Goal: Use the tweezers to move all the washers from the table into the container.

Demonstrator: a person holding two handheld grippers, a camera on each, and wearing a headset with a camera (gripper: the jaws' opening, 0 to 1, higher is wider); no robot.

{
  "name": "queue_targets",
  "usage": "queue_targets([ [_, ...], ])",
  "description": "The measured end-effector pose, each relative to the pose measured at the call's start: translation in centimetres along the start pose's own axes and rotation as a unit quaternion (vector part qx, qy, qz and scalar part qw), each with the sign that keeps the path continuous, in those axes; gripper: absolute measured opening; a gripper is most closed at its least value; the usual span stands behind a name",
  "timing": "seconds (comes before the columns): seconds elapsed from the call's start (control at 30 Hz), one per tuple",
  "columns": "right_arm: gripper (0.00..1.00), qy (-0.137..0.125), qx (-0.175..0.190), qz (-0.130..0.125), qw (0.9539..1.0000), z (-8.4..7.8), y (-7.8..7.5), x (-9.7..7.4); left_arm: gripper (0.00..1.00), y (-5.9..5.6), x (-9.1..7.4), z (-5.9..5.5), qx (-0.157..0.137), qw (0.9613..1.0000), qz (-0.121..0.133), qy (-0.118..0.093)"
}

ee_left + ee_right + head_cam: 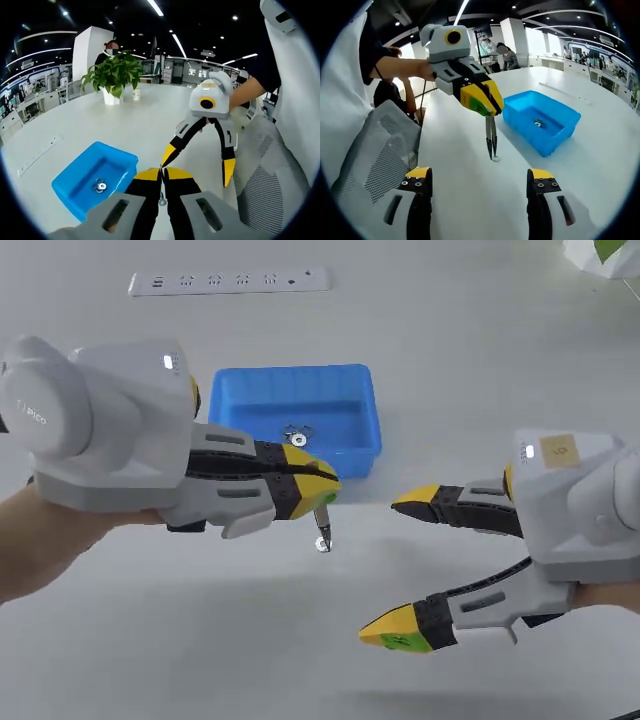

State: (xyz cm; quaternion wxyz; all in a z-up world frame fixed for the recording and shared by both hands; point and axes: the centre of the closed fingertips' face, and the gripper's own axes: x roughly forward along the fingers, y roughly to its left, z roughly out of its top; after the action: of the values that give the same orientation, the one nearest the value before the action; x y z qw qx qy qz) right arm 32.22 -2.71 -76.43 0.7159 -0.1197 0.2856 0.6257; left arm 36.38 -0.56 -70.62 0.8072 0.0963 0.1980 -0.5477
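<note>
Tweezers [491, 132] clenched in your left tool [325, 483] reach a washer [322, 544] beside the container [290, 371]; your right tool [385, 568] gapes nearby, power strip [228, 281] beyond.

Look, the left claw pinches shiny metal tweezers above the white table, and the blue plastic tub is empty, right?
Not quite: the blue plastic tub is not empty. The head view shows a few small round metal washers lying inside it. The left claw does pinch the shiny metal tweezers above the white table.
</note>
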Motion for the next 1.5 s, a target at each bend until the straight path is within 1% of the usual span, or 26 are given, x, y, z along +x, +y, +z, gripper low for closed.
queue_targets([
  [0.27, 0.77, 0.001, 0.002, 0.003, 1.0, -0.07, 0.32, 0.27, 0.06, 0.04, 0.09, 0.01, 0.0, 1.0, 0.003, -0.002],
  [0.47, 0.76, 0.003, 0.004, 0.004, 1.0, -0.25, 0.42, 0.23, 0.06, 0.05, 0.13, -0.16, 0.002, 1.0, 0.005, 0.0],
  [0.57, 0.76, 0.003, 0.006, 0.003, 1.0, -0.36, 0.33, 0.13, 0.06, -0.19, 0.15, -0.33, -0.001, 1.0, 0.002, 0.003],
  [0.7, 0.76, 0.002, 0.008, 0.002, 1.0, -0.34, 0.31, 0.11, 0.06, -0.46, 0.14, -0.43, 0.003, 1.0, 0.002, 0.005],
  [0.9, 0.75, 0.001, 0.008, 0.004, 1.0, -0.19, 0.51, 0.16, 0.06, -0.28, 0.1, -0.42, 0.01, 0.9999, 0.006, 0.007],
  [1.03, 0.75, 0.002, 0.009, 0.005, 0.9999, -0.26, 0.51, 0.19, 0.06, -0.27, -0.03, -0.4, 0.009, 0.9999, 0.007, 0.006],
  [1.1, 0.75, 0.001, 0.01, 0.005, 0.9999, -0.21, 0.54, 0.21, 0.06, -0.34, -0.03, -0.52, 0.007, 0.9999, 0.005, 0.008],
  [1.17, 0.75, 0.0, 0.01, 0.005, 0.9999, -0.16, 0.54, 0.2, 0.06, -0.27, -0.01, -0.73, 0.012, 0.9998, 0.006, 0.011],
  [1.2, 0.75, 0.001, 0.01, 0.005, 0.9999, -0.16, 0.52, 0.19, 0.06, -0.25, 0.01, -0.6, 0.012, 0.9999, 0.007, 0.007],
  [1.4, 0.75, 0.004, 0.01, 0.006, 0.9999, -0.21, 0.61, 0.2, 0.06, -0.43, 0.1, -0.61, 0.013, 0.9999, 0.003, 0.008],
  [1.5, 0.75, 0.001, 0.009, 0.008, 0.9999, 0.06, 0.73, 0.29, 0.06, -0.61, 0.08, -0.65, 0.009, 0.9999, 0.001, 0.006],
])
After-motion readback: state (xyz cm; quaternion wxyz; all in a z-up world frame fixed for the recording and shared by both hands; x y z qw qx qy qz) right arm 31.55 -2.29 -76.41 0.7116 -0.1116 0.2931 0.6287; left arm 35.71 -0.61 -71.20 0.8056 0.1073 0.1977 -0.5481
